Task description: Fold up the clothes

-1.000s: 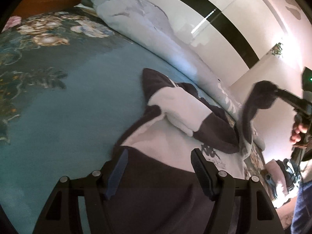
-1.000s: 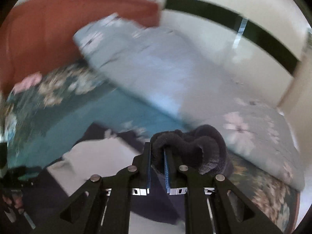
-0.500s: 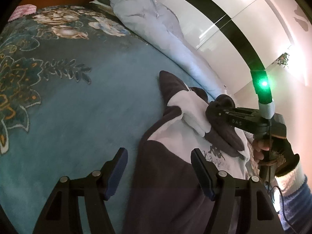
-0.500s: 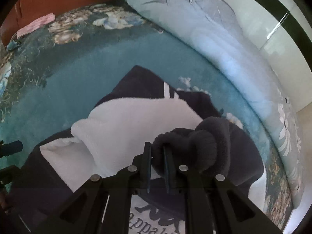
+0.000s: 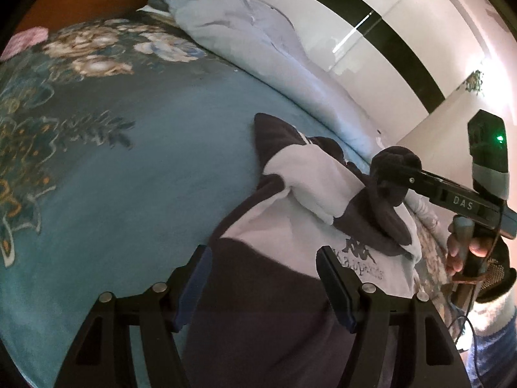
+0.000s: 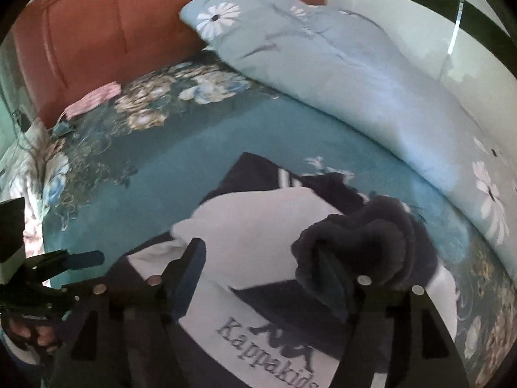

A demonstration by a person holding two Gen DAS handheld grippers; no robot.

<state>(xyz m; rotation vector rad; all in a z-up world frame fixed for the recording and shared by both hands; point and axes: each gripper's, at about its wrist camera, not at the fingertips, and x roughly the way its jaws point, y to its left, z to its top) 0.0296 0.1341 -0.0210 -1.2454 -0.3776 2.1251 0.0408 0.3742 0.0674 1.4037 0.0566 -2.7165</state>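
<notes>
The right hand-held gripper point(image 6: 261, 274) is opening now, its fingers already wide apart; the dark cuff point(image 6: 365, 236) of the sleeve drapes over the right finger and is not pinched between the pads. In the left wrist view the same cuff point(image 5: 392, 174) hangs bunched at the tip of the right hand-held gripper, w/ a person's hand point(image 5: 465, 252) on the handle behind it, and a small green light point(image 5: 500, 138) shines on the block above. The left hand-held gripper point(image 5: 263, 281) has its fingers apart too, nothing between them, just above the dark lower part of the sweatshirt point(image 5: 290, 252). The sweatshirt is dark and white, lies on the bed in front of both tools, approx. in the middle of the blanket, w/ one white sleeve point(image 6: 255, 223) folded across the chest and the dark sleeve laid over it. Printed letters "Kappa Kids" point(image 6: 268, 355) show on the white chest, near the right tool's fingers. The teal blanket point(image 6: 181, 148) w/ flower pattern covers the bed. A light blue duvet point(image 6: 339, 64) w/ white daisies lies rolled along the far side, beside the wall, and a reddish headboard point(image 6: 97, 26) stands behind.
</notes>
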